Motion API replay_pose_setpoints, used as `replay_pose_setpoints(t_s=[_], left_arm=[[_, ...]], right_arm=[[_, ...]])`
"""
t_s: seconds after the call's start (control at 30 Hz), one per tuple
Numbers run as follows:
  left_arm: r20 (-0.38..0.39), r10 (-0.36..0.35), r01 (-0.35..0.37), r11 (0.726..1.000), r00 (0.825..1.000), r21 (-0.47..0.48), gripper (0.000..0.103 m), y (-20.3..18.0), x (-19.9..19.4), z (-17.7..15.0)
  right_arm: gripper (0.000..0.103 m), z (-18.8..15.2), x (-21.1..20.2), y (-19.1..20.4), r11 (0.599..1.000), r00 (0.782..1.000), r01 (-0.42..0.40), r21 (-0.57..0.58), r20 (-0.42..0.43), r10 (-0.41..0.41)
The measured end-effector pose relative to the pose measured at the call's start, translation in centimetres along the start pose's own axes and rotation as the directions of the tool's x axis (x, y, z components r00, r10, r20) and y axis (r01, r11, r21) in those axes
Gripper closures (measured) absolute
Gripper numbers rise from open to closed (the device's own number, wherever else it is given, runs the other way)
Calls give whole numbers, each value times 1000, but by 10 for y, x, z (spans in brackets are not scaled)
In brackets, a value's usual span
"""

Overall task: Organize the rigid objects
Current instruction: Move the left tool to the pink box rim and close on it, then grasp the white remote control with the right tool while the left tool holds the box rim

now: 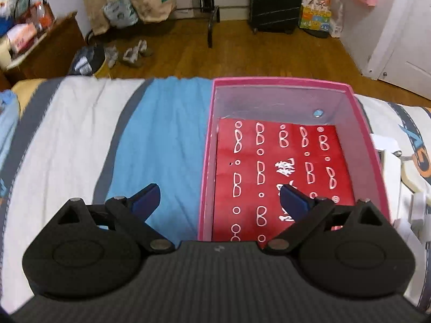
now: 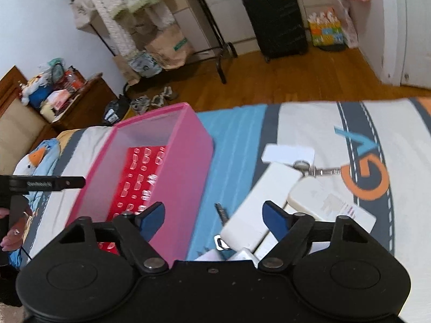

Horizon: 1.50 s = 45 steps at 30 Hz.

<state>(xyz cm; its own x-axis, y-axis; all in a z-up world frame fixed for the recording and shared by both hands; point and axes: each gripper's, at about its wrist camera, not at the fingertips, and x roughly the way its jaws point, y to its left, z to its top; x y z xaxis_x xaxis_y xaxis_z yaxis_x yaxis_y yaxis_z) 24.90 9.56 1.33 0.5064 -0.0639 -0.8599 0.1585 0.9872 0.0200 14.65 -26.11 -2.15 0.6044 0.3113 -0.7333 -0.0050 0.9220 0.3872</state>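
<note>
A pink box (image 1: 212, 145) stands on the bed with a red patterned book (image 1: 280, 167) flat on its bottom. My left gripper (image 1: 219, 202) is open and empty, straddling the box's near left wall. In the right wrist view the pink box (image 2: 186, 161) is at left and several white rigid items lie on the bed: a long white box (image 2: 258, 204), a white card (image 2: 288, 154), a flat white device (image 2: 323, 199) and a metal keychain (image 2: 315, 171). My right gripper (image 2: 214, 216) is open and empty above the bed between the pink box and the white items.
The bed cover (image 1: 80, 140) is white, grey and blue. White objects (image 1: 390, 172) lie right of the box. Beyond the bed's far edge are wooden floor (image 1: 242, 51), a black suitcase (image 2: 274, 21), a nightstand (image 2: 67, 99) and paper bags. A plush toy (image 2: 35, 161) lies at left.
</note>
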Motion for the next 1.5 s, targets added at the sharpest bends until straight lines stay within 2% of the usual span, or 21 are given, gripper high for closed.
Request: replay_pose_setpoints(t_s=[0.1,0.13,0.17,0.23,0.3,0.33,0.37,0.47,0.53,0.63,0.7,0.8,0.9,0.93,1.07,1.27,1.33,1.4,1.5], left_arm=[[-15,-2,3,1000,1000,14,12,4,17,-6],[-24,-10,10,1000,1000,13,19,6,23,-8],[-35,-18,18,1000,999,8,36,8,30,-9],[-72,-23,23,1000,997,-7,56,13,44,-12],[-97,-22,19,999,995,-26,69,18,60,-14],[-107,-17,14,999,994,-32,84,20,67,-14],[-114,-14,9,999,993,-43,89,22,72,-14],[-83,-62,56,996,995,-70,99,26,72,-15],[-61,-58,55,997,996,-52,99,25,69,-17],[-37,-40,40,999,999,-21,98,21,69,-19],[-22,-30,29,1000,999,-8,98,17,68,-21],[-8,-44,44,999,999,-14,99,17,66,-21],[-24,-127,123,983,992,-138,99,37,67,-18],[-22,-138,133,980,990,-150,99,41,67,-19],[-10,-105,103,988,994,-119,100,36,68,-20],[12,-117,117,988,993,-99,100,31,62,-23],[14,-135,135,986,991,-100,99,32,61,-24],[14,-156,157,981,988,-110,98,33,61,-23],[17,-157,158,982,987,-106,98,33,61,-22]], right_arm=[[32,-3,16,-11,1000,1000,15,24,-15,-15],[33,-2,21,-14,999,1000,13,32,-19,-12],[34,-2,25,-17,999,1000,8,44,-20,-7],[36,-2,32,-22,998,1000,1,65,-29,1],[37,-4,36,-25,997,999,-13,82,-43,16],[37,-5,38,-27,996,999,-18,91,-49,23],[37,-5,40,-29,995,998,-21,98,-57,27],[37,-4,46,-36,993,998,-12,114,-63,20],[38,-4,49,-40,992,998,-6,123,-65,14],[48,-2,53,-46,990,997,3,139,-72,7],[63,-4,55,-48,990,997,4,143,-80,8],[65,-7,56,-52,986,996,7,164,-90,7],[65,-8,56,-54,985,995,12,172,-95,5],[65,-7,57,-54,984,995,17,175,-96,0],[63,-7,63,-59,981,994,40,192,-112,-19],[63,1,81,-60,983,995,36,182,-103,-17],[64,1,89,-54,990,992,57,127,-119,-42],[59,0,92,-46,996,992,74,57,-106,-67],[53,1,93,-42,995,993,80,52,-96,-75]])
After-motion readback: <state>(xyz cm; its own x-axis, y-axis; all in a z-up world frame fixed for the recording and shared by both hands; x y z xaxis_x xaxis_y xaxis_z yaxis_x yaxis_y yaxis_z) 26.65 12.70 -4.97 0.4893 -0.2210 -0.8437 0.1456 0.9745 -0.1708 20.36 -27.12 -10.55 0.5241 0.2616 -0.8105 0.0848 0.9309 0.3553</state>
